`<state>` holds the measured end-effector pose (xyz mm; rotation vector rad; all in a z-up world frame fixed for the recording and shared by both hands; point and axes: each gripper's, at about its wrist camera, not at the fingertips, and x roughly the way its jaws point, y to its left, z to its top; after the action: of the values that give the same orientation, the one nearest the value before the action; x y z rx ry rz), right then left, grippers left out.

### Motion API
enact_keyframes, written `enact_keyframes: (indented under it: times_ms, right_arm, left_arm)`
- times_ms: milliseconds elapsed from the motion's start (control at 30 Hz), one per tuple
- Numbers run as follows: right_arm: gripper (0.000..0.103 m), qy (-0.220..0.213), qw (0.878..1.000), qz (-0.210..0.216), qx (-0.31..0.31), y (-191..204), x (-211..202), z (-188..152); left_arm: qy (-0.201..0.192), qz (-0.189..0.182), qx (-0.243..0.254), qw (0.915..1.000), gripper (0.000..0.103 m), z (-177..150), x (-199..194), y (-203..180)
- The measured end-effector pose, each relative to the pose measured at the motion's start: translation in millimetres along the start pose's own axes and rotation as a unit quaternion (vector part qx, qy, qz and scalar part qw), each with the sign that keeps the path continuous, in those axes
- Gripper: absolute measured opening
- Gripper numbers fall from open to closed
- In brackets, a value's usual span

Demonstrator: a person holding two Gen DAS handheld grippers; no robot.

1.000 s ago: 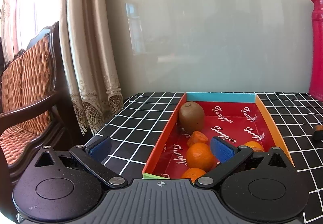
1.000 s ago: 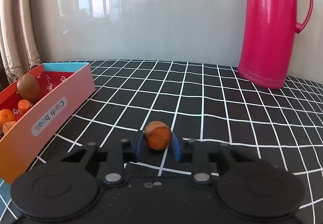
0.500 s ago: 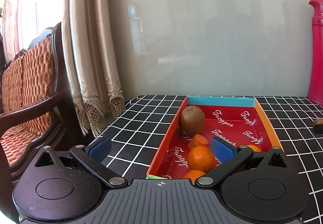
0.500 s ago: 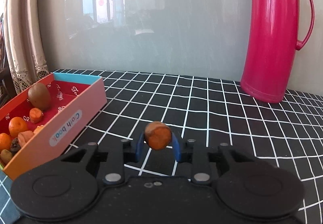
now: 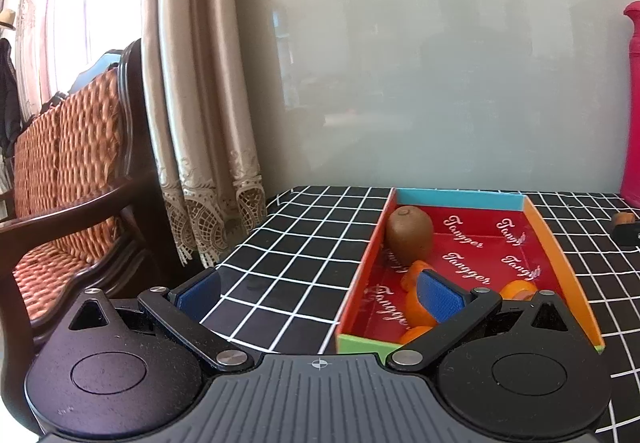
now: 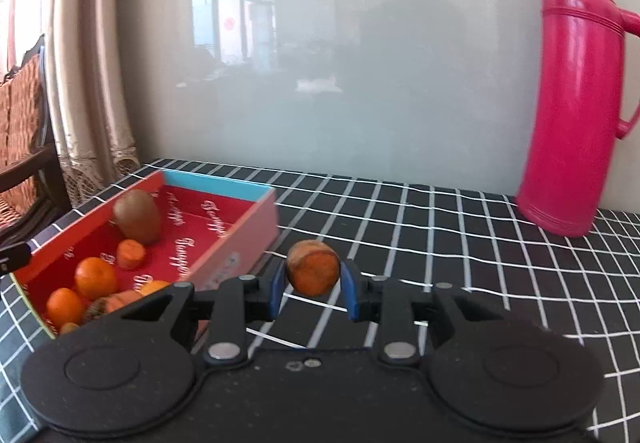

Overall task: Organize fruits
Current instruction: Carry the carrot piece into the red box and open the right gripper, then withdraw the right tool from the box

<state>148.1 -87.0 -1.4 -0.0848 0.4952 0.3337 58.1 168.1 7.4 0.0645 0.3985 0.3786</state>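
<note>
My right gripper (image 6: 313, 290) is shut on a small orange-brown fruit (image 6: 313, 268) and holds it above the checked tablecloth, just right of the red box (image 6: 240, 243). The box holds a kiwi (image 6: 138, 217) and several small oranges (image 6: 96, 277). In the left wrist view the box (image 5: 556, 267) lies ahead to the right with the kiwi (image 5: 409, 233) at its far left corner. My left gripper (image 5: 318, 293) is open and empty, at the box's near left corner. The right gripper's held fruit (image 5: 621, 219) shows at the far right edge.
A tall pink thermos (image 6: 576, 99) stands at the back right by the wall. A wooden chair with woven cushions (image 5: 68, 179) and a curtain (image 5: 200, 115) are left of the table. The table's left edge (image 5: 256, 243) is close to the box.
My right gripper has lifted the fruit and carried it left towards the box, which now looms larger in its view. My left gripper has drifted slightly left and stays open.
</note>
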Motion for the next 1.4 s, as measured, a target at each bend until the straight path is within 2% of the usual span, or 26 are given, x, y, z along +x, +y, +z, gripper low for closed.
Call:
enact_keyframes:
  times_ms: [367,1100,1133,1200,1233,1267,1400]
  right_arm:
    - [0.028,-0.015,0.999,0.044,-0.018,48,11,7]
    - [0.029,0.017,0.992,0.107,-0.061,131,43,1]
    - [0.034,0.022,0.992,0.101,-0.070,135,43,-1]
    - [0.054,0.011,0.993,0.084,-0.085,136,35,-2]
    - [0.081,-0.005,0.993,0.075,-0.089,133,28,-2]
    - [0.098,-0.022,0.994,0.064,-0.091,129,19,-1]
    - [0.102,-0.063,0.995,0.024,-0.074,90,-15,5]
  left_arm:
    - [0.008,0.017,-0.007,0.9998,0.103,-6,5,25]
    - [0.023,0.046,-0.009,0.9986,0.103,-18,8,62]
    - [0.023,0.045,-0.010,0.9986,0.103,-17,8,62]
    - [0.022,0.041,-0.014,0.9988,0.103,-16,7,59]
    - [0.020,0.036,-0.015,0.9990,0.103,-14,6,57]
    - [0.016,0.031,-0.016,0.9992,0.103,-12,4,53]
    - [-0.001,0.006,-0.018,0.9998,0.103,-4,-8,33]
